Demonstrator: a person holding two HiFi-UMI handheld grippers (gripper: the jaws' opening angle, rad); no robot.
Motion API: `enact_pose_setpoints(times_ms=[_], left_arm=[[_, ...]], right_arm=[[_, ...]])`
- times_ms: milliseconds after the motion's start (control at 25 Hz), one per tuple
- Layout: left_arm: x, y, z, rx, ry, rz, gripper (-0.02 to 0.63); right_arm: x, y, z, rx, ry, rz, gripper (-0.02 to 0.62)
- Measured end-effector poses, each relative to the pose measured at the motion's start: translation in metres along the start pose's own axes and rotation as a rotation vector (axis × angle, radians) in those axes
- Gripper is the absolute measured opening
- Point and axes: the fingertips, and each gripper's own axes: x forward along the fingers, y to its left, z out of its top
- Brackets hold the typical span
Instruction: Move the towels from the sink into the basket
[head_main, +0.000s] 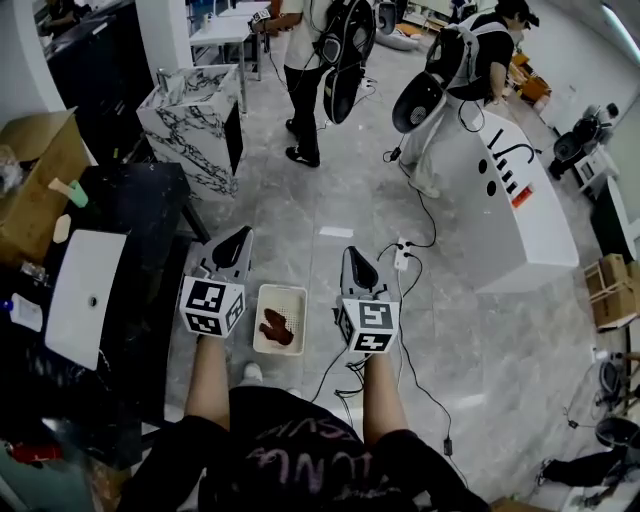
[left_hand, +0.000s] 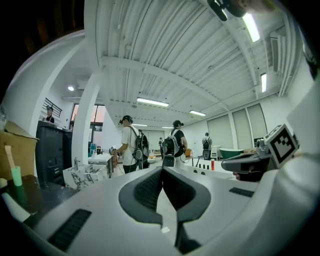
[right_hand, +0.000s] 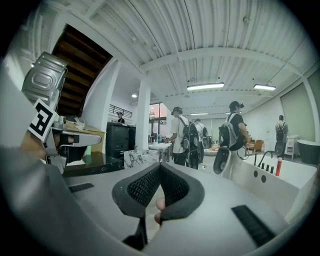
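Note:
In the head view a pale basket (head_main: 283, 291) stands on the floor between my two arms, and a red-brown towel (head_main: 278, 326) lies in it. The white sink (head_main: 78, 335) sits in a dark counter at the left; I see no towel in it. My left gripper (head_main: 243, 233) (left_hand: 161, 170) is held above the floor, left of the basket, jaws shut on nothing. To the basket's right is my right gripper (head_main: 350, 252) (right_hand: 160, 167), also shut and empty. Both point out level across the room.
A marble-patterned block (head_main: 195, 120) stands ahead on the left. Two people with backpacks (head_main: 320, 60) (head_main: 470, 70) stand further off. A white tub (head_main: 525, 210) is at the right. A power strip (head_main: 403, 253) and cables lie on the floor. A cardboard box (head_main: 35, 170) sits at the far left.

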Motion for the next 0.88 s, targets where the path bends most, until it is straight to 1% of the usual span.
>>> enact_pose_setpoints(times_ms=[120,280,400,640,880], left_arm=[[-0.001,-0.002,0.008,0.002,-0.013,0.002,0.017],[-0.003,0.003,0.013,0.008,-0.013,0.026,0.015],[-0.008,0.005,0.018,0.000,-0.025,0.033,0.017],[-0.015,0.007,0.024,0.018,-0.035,0.049,0.015],[-0.019,0.010,0.026,0.006,-0.044,0.054,0.015]], right_arm=[[-0.002,-0.002,0.006,-0.013,-0.007,0.004,0.014],[-0.002,-0.004,0.015,-0.030,-0.023,0.003,0.014],[-0.002,-0.002,0.020,-0.037,-0.035,0.011,0.014],[-0.003,0.000,0.022,-0.044,-0.044,0.020,0.014],[-0.003,0.006,0.028,-0.064,-0.052,0.017,0.014]])
